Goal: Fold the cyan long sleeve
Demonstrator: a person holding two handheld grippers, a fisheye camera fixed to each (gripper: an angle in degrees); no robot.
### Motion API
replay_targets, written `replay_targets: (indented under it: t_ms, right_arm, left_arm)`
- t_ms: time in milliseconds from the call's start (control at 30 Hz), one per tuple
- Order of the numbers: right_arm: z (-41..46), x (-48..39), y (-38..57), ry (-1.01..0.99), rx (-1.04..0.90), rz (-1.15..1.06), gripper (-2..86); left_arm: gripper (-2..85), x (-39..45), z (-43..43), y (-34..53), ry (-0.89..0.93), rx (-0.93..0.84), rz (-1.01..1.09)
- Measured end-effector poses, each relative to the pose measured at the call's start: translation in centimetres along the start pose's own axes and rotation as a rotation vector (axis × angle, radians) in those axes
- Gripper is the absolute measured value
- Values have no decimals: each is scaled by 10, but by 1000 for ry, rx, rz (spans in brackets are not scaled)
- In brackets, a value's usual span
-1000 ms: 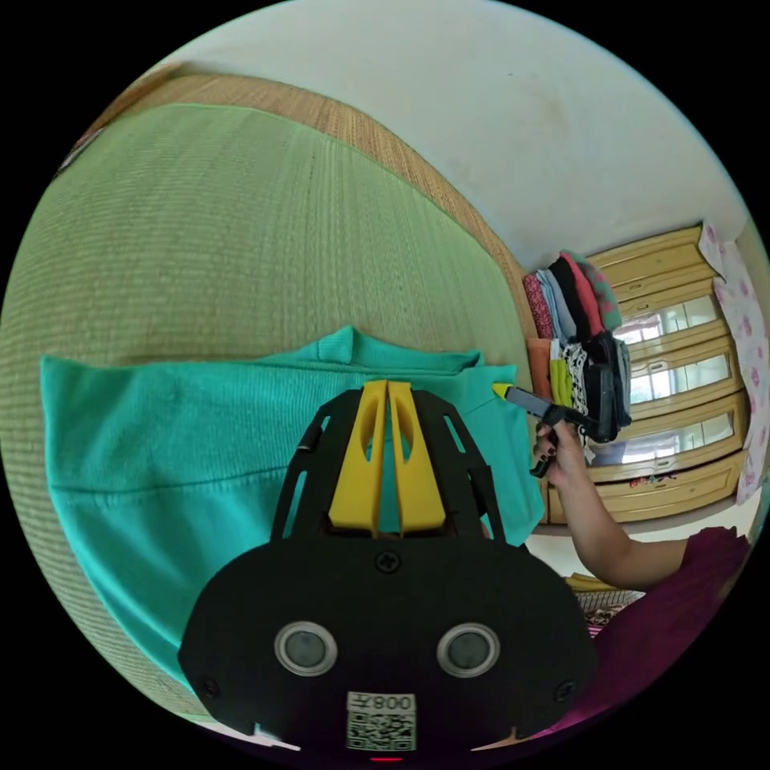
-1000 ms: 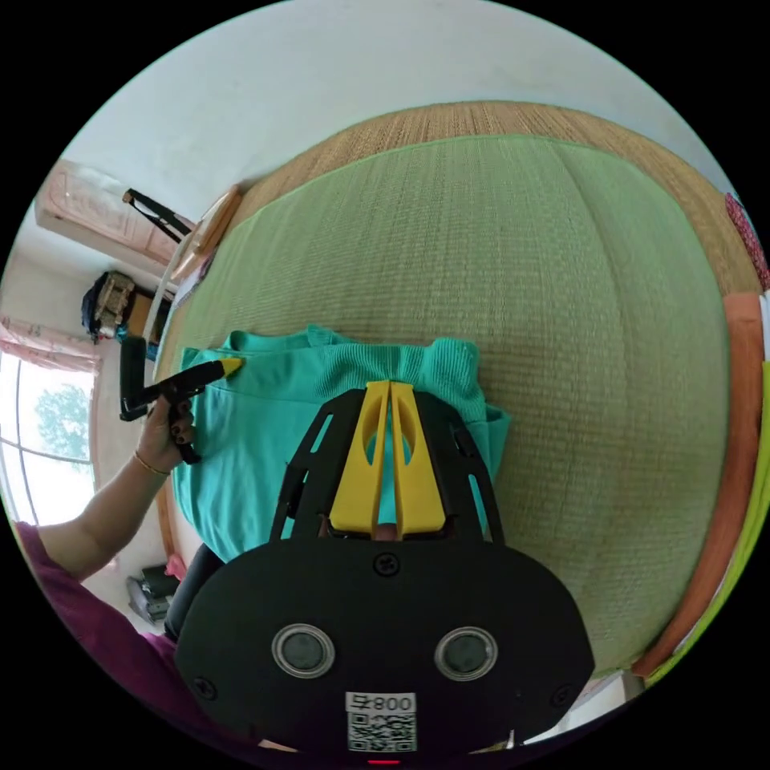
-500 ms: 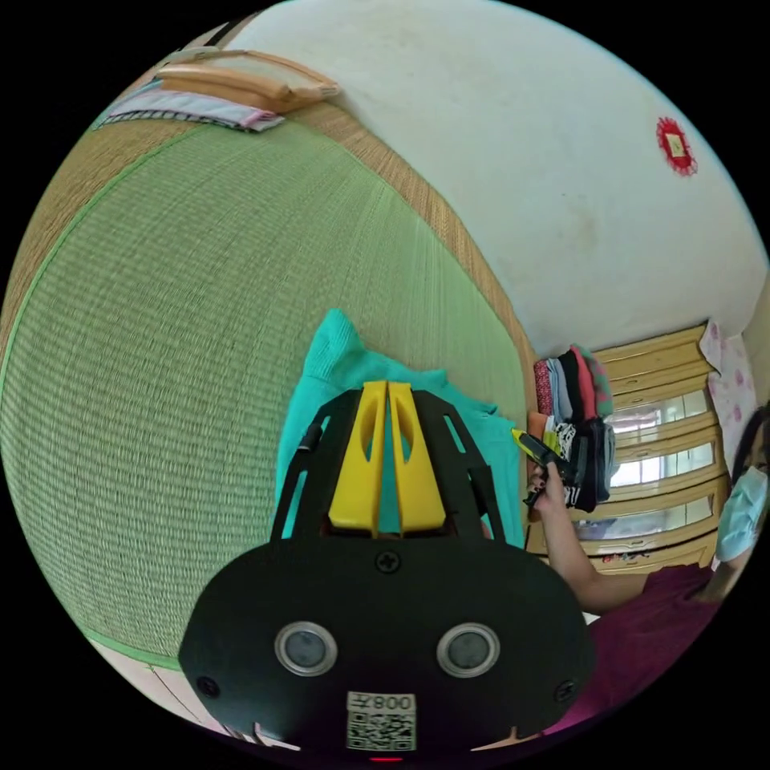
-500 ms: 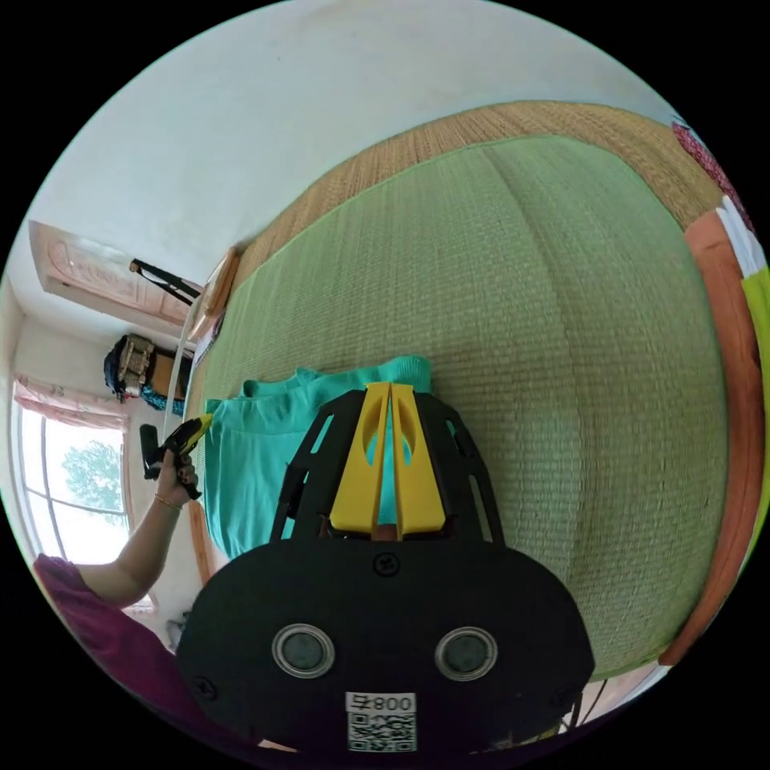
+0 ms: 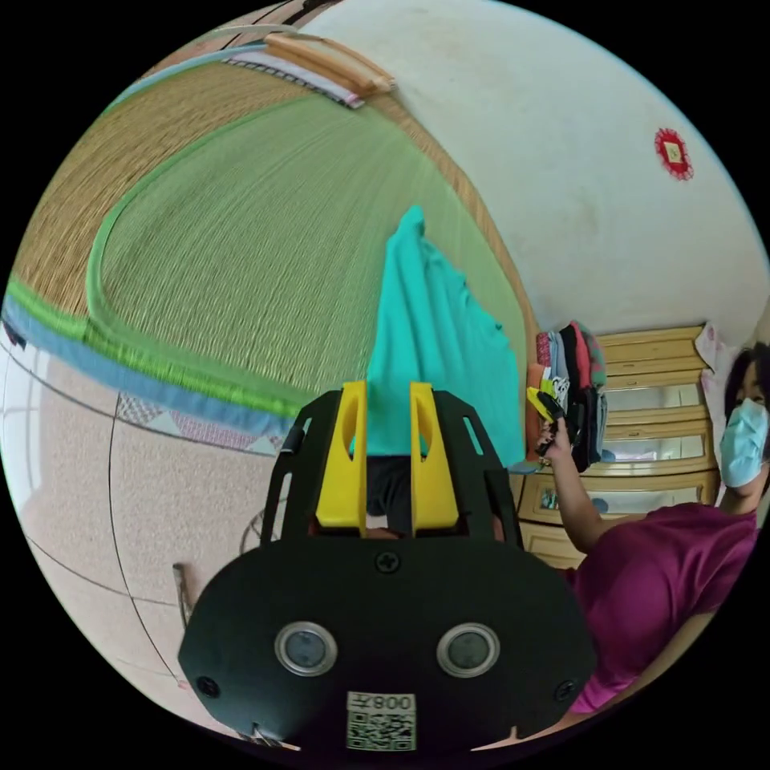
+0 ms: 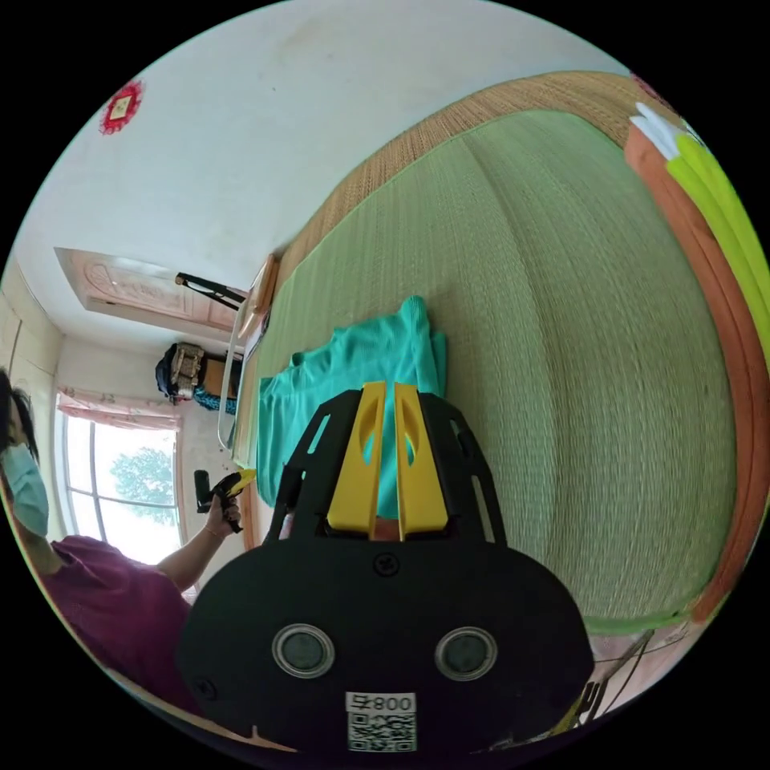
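The cyan long sleeve (image 6: 361,377) lies folded into a narrow stack on the green woven mat (image 6: 561,361), close to the mat's near edge on the person's side. The left gripper (image 5: 387,449) stands with its jaws apart and grips nothing; it sits off the mat edge, over the floor (image 5: 120,497), which suggests the fold on that side is released. The right gripper (image 6: 387,461) has its jaws almost together with only a slit between them; the garment lies beyond its tips, and whether cloth is pinched cannot be told. A pile of folded clothes (image 5: 573,377) stands at the mat's far end beside a wooden cabinet (image 5: 658,449). Orange and lime folded items (image 6: 706,200) line one mat edge. Nothing lies between the grippers and the garment
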State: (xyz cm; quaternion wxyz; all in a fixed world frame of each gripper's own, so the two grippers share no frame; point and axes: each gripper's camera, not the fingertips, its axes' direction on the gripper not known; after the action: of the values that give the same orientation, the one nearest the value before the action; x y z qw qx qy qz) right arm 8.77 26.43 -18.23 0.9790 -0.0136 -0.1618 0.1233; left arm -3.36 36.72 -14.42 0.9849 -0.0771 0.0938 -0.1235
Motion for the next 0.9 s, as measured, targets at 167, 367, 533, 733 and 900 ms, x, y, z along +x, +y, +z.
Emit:
replay_targets:
  t_ms: [167,367,533,733,900]
  right_arm:
    - [-33,25,75,-19,-36,75,66]
    - [-58,43,140,44,-53,97,77]
    - [-62,48,154,17,-51,67,83]
    - [-60,55,158,-16,-105,55,47]
    - [-79,65,160,-62,-120,44,15]
  left_arm:
    - [82,-25,-5,24,45,-20,-32]
    - [46,-32,-26,30,75,-17,-12]
    - [30,-30,-47,34,73,-14,4]
    - [24,-25,-74,35,80,-4,15]
    - [19,-20,-115,27,69,26,39]
